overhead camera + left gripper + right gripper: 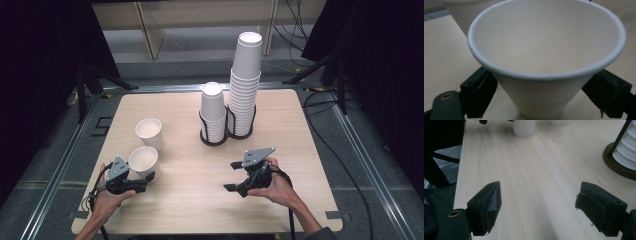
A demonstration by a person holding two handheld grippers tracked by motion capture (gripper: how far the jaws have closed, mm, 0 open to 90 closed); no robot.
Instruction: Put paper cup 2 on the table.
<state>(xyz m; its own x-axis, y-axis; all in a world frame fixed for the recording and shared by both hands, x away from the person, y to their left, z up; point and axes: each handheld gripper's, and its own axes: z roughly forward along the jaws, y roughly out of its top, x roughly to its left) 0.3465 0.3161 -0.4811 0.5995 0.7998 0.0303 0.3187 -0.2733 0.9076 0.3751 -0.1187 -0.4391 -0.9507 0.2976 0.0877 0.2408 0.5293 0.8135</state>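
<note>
The left hand-held gripper [145, 178] pinches the near paper cup [546, 62] low on its wall, a jaw on either side, at about eight o'clock on the tabletop [190, 200]; a second loose cup [149, 132] stands just beyond it toward eleven. The right hand-held gripper [232, 176] hangs spread and empty at about five o'clock. The two cup stacks [235, 100] in their holders sit at twelve. To do the pickup well, I would squeeze only lightly so the thin wall does not buckle, lift straight up, and keep the rim level.
</note>
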